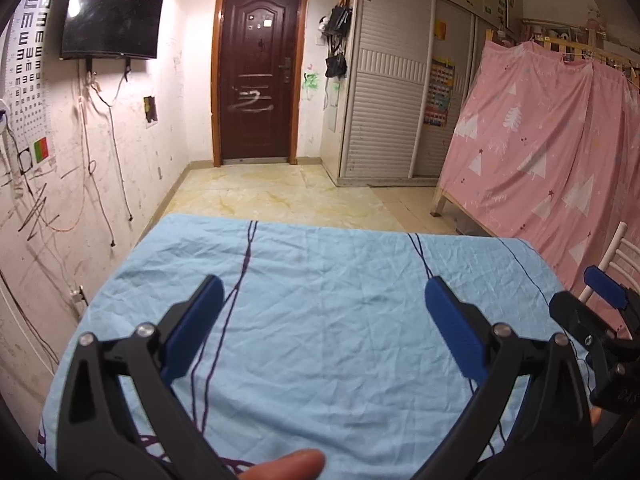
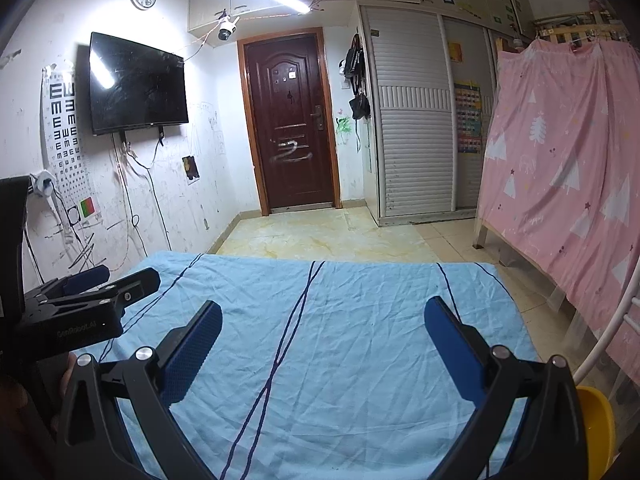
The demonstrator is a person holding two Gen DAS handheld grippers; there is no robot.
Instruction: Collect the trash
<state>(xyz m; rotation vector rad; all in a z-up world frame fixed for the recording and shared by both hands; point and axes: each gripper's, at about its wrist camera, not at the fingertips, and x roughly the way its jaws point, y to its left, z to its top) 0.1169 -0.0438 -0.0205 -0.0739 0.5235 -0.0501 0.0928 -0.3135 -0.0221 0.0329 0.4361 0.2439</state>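
Note:
My left gripper (image 1: 324,288) is open and empty, held above a table covered in a wrinkled light-blue cloth (image 1: 320,320). My right gripper (image 2: 324,312) is open and empty over the same blue cloth (image 2: 340,340). Each gripper shows in the other's view: the right one at the right edge of the left wrist view (image 1: 592,308), the left one at the left edge of the right wrist view (image 2: 104,280). No trash shows on the cloth in either view. A yellow bin (image 2: 598,428) sits low at the right, beside the table.
A dark wooden door (image 1: 260,80) is straight ahead across tiled floor (image 1: 280,192). A wall TV (image 1: 112,12) and loose cables are on the left. White wardrobes (image 1: 384,92) and a pink-curtained bunk bed (image 1: 540,152) stand at the right. A white chair (image 2: 616,324) is near the table's right side.

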